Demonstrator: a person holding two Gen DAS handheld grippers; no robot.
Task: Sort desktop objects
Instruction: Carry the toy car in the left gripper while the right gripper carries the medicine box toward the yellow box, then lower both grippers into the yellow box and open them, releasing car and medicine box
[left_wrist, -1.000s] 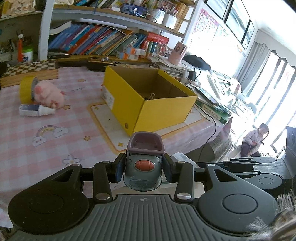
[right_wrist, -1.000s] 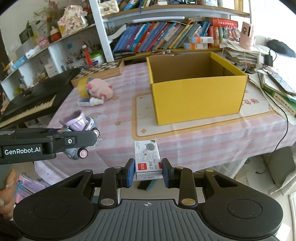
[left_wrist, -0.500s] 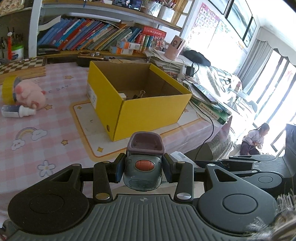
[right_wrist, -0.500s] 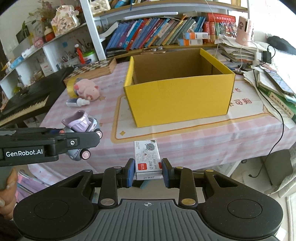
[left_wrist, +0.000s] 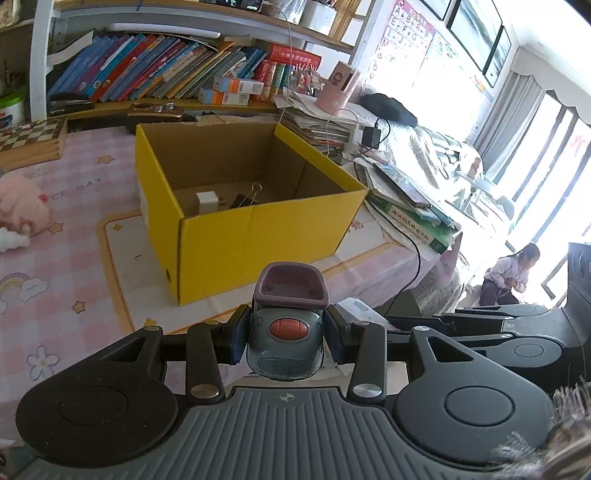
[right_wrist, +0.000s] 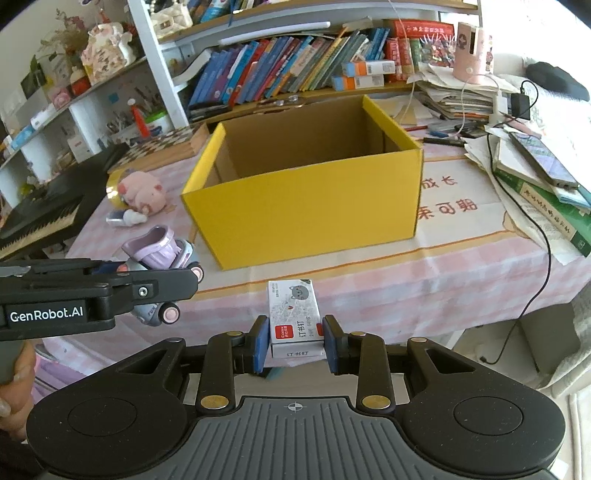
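Observation:
My left gripper (left_wrist: 283, 334) is shut on a grey and purple toy car (left_wrist: 286, 325), held in the air in front of the yellow cardboard box (left_wrist: 258, 236). The car also shows in the right wrist view (right_wrist: 162, 258). My right gripper (right_wrist: 295, 343) is shut on a small white staples box (right_wrist: 293, 314), held near the table's front edge before the yellow box (right_wrist: 306, 206). Inside the box lie a small white block (left_wrist: 207, 200) and a binder clip (left_wrist: 245, 197).
A pink plush pig (right_wrist: 142, 188), a roll of yellow tape (right_wrist: 112, 186) and a small white bottle (right_wrist: 125, 218) lie left of the box. A chessboard (left_wrist: 31, 138) sits behind. Stacked books and a cable (right_wrist: 535, 184) fill the right side.
Both grippers, holding their objects, have moved toward the yellow box, which now appears larger and more central in both views. The left view now looks down into the box.

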